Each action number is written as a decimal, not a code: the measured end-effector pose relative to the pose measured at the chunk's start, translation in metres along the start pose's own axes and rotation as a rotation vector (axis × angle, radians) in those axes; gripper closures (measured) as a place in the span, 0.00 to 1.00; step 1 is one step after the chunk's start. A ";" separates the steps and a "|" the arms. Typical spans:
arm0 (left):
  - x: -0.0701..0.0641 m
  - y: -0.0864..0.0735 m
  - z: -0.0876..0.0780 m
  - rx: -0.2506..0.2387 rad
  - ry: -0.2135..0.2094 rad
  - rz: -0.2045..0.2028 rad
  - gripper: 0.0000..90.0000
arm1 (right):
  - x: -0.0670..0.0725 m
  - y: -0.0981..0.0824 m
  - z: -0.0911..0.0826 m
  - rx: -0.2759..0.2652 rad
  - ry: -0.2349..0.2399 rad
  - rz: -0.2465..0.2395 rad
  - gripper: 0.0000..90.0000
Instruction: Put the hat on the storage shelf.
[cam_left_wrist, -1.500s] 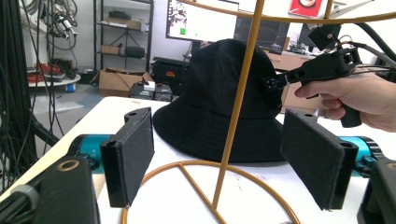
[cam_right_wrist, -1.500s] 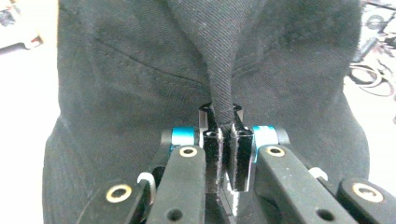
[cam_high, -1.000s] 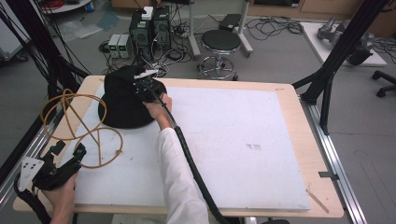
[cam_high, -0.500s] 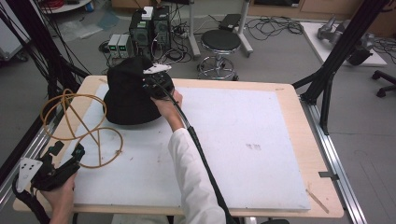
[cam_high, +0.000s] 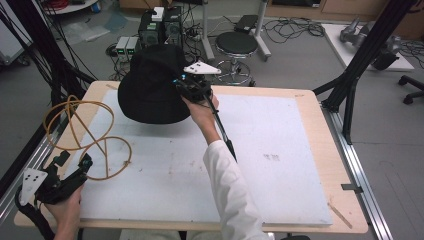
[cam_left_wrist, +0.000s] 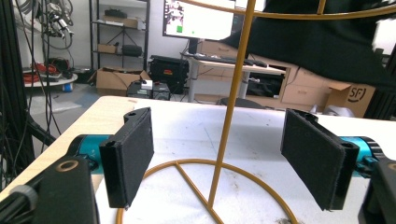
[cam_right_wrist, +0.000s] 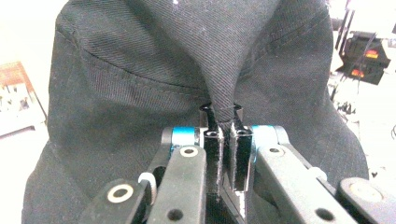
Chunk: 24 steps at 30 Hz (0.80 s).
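Hat going up, stand waiting

Right gripper (cam_high: 186, 89) is pinching a fold of the black hat (cam_high: 150, 85), hanging it off the table at far left; left gripper (cam_left_wrist: 219, 158) is sitting spread around the wire stand (cam_high: 87, 132), probably steadying it.

Wire stand's (cam_left_wrist: 232, 100) top beyond frame edge

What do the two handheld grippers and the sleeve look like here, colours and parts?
Both are black linkage-frame grippers. The left gripper has flat rectangular black jaws faced with textured padding, on teal-blue cylindrical mounts. The right gripper shows the same blue mounts, silver rivets on its black links, and narrow black jaws. Each carries a pale grey three-cornered plate and a black cable. The right forearm wears a white sleeve.
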<state>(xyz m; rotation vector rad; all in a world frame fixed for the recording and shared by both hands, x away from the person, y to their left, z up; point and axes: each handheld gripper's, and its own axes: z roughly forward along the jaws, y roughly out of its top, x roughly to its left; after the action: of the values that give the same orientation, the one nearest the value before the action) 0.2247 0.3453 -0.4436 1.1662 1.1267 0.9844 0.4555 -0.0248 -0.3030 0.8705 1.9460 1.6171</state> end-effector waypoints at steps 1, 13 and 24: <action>0.000 0.000 0.000 0.001 0.001 0.000 0.29 | -0.001 0.001 -0.005 -0.015 0.002 0.005 0.97; -0.001 0.000 0.001 0.002 -0.002 -0.002 0.29 | 0.008 0.023 -0.047 -0.173 0.076 0.047 0.97; 0.000 0.000 0.000 0.002 0.001 -0.003 0.29 | 0.026 0.034 -0.059 -0.275 0.142 0.064 0.97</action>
<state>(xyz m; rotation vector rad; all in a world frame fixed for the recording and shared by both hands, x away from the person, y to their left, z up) 0.2249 0.3451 -0.4436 1.1649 1.1300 0.9818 0.4018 -0.0429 -0.2568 0.7309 1.7433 1.9743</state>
